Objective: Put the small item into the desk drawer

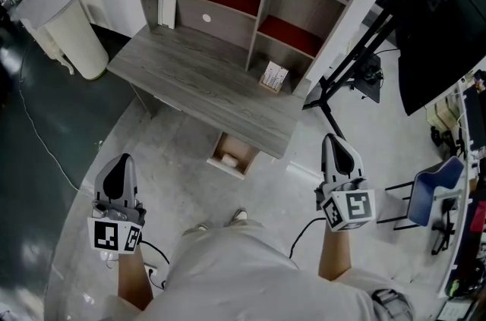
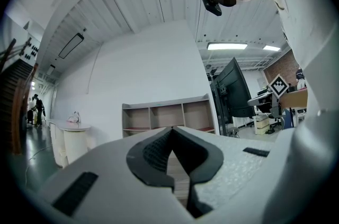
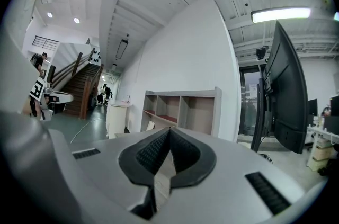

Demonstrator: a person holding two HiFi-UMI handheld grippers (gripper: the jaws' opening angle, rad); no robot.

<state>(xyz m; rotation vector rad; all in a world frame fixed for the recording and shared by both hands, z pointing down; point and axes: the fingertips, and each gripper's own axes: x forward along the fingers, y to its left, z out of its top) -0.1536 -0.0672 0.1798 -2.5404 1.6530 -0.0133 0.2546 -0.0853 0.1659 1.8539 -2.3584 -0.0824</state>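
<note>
Grey gripper bodies are filling the lower part of both gripper views and hiding the drawer from them. The left gripper [image 2: 172, 132] and right gripper [image 3: 169, 131] are both keeping their jaws pressed together, empty. Only the head view is showing the open drawer [image 1: 244, 157] under the tabletop [image 1: 190, 77], with the small item [image 1: 228, 158] lying inside, white and too tiny to identify.

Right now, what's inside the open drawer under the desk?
One small whitish item lies on the floor of the open drawer. The drawer's back part sits under the desktop, so anything there is hidden. What the item is cannot be told.
</note>
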